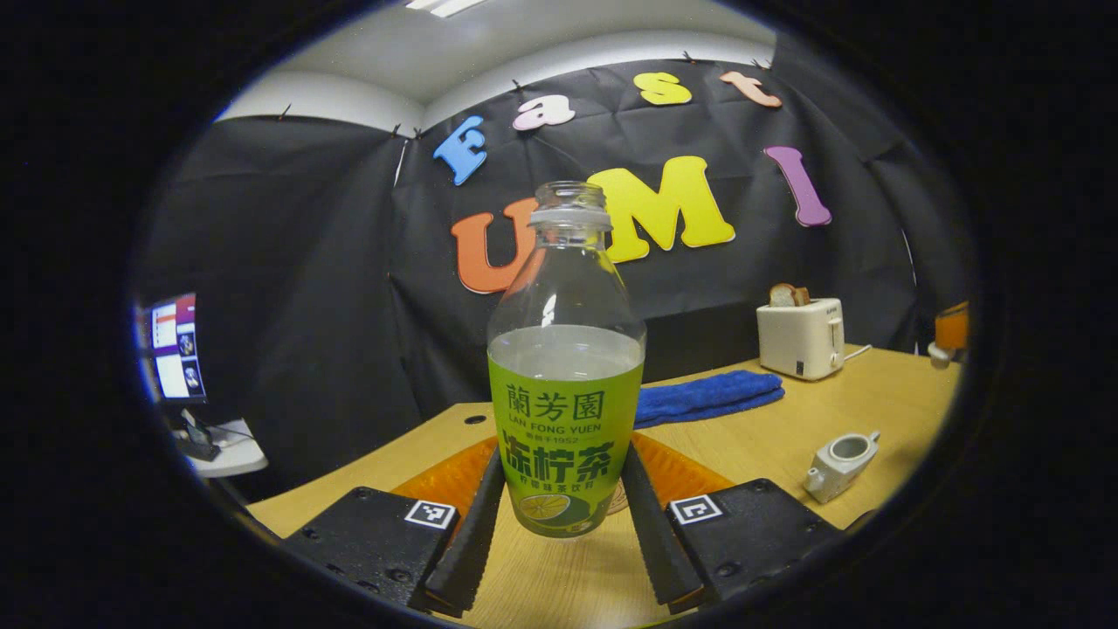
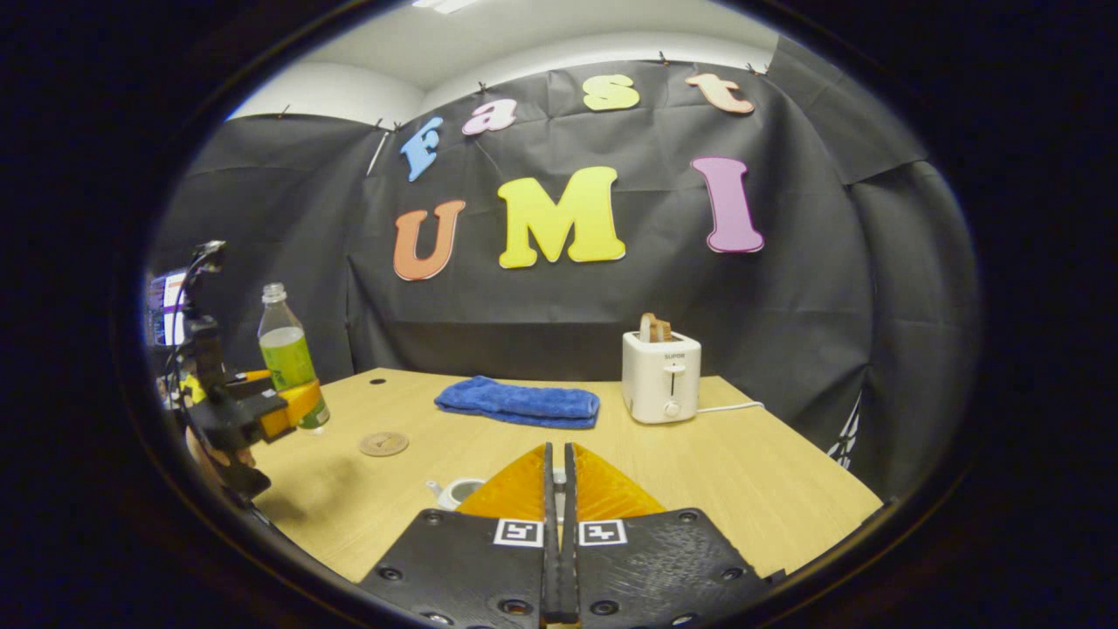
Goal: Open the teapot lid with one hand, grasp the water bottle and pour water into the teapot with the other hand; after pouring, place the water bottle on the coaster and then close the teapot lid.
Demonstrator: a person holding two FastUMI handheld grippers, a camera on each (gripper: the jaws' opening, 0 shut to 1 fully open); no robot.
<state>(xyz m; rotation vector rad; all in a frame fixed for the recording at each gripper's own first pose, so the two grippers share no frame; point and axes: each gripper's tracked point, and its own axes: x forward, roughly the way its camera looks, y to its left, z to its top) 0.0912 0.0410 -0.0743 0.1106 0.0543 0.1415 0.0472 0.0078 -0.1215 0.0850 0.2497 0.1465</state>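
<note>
The left gripper's fingers [image 1: 651, 524] clamp the lower labelled body of the clear, uncapped bottle with the green wrap [image 1: 566, 384], about two-thirds full of water; it stands upright above the wooden table [image 1: 769, 437] near the left edge, seemingly lifted clear, close to the round cork coaster [image 2: 383, 444]. The right gripper [image 2: 559, 489] is pinched tight on something small I cannot make out, over the small white ceramic teapot [image 1: 840, 466], whose mouth is open. The bottle looks smooth, fairly heavy and sloshy, so this low grip on the label suits a slow tilt.
</note>
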